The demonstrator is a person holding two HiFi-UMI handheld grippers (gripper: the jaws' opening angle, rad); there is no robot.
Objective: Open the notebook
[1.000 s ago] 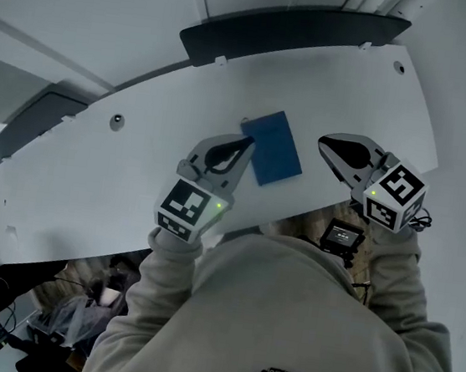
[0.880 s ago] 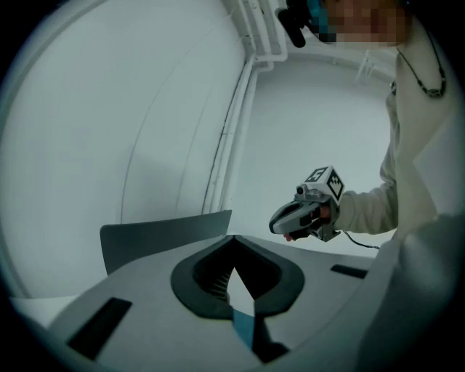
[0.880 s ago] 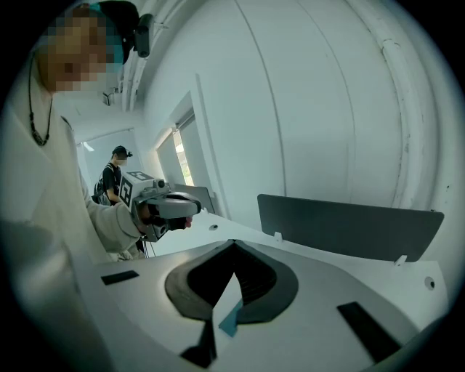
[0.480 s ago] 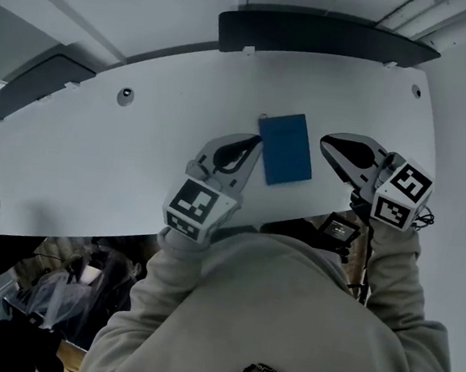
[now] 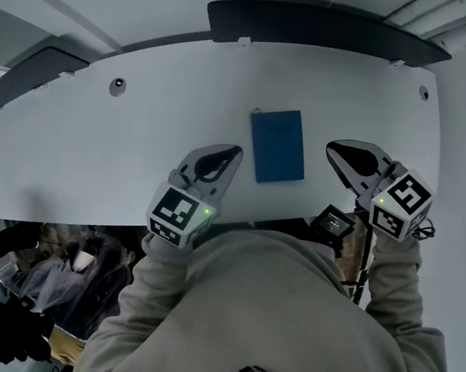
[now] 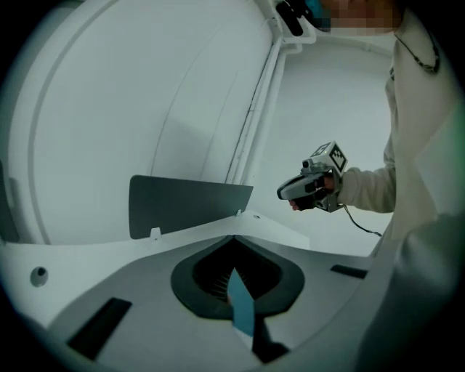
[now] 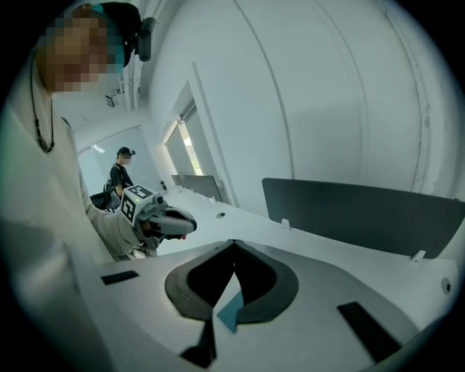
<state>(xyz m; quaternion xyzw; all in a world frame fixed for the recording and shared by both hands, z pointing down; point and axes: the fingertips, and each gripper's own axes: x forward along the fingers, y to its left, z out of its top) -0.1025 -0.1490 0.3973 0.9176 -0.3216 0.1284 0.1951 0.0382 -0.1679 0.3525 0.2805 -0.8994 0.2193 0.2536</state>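
A closed blue notebook [image 5: 278, 145] lies flat on the white table [image 5: 137, 144], between my two grippers. My left gripper [image 5: 237, 149] hovers just left of its lower left corner with jaws shut and nothing in them. My right gripper [image 5: 331, 145] hangs a short way to the notebook's right, also shut and empty. In the left gripper view the jaws meet at the left gripper [image 6: 234, 237] tip, and a sliver of the notebook [image 6: 241, 309] shows through the hole behind. The right gripper view shows the same: right gripper [image 7: 233, 242] closed, notebook [image 7: 231, 311] seen below.
A dark partition panel [image 5: 329, 24] stands along the table's far edge. Small round holes [image 5: 117, 85] sit in the tabletop. A small black device [image 5: 332, 223] hangs at my waist by the near edge. Another person [image 7: 120, 171] stands far off in the room.
Both grippers have drawn back a little toward me and sunk. The left tip, which was at the notebook's left edge, now sits slightly away from it. The notebook stays closed.
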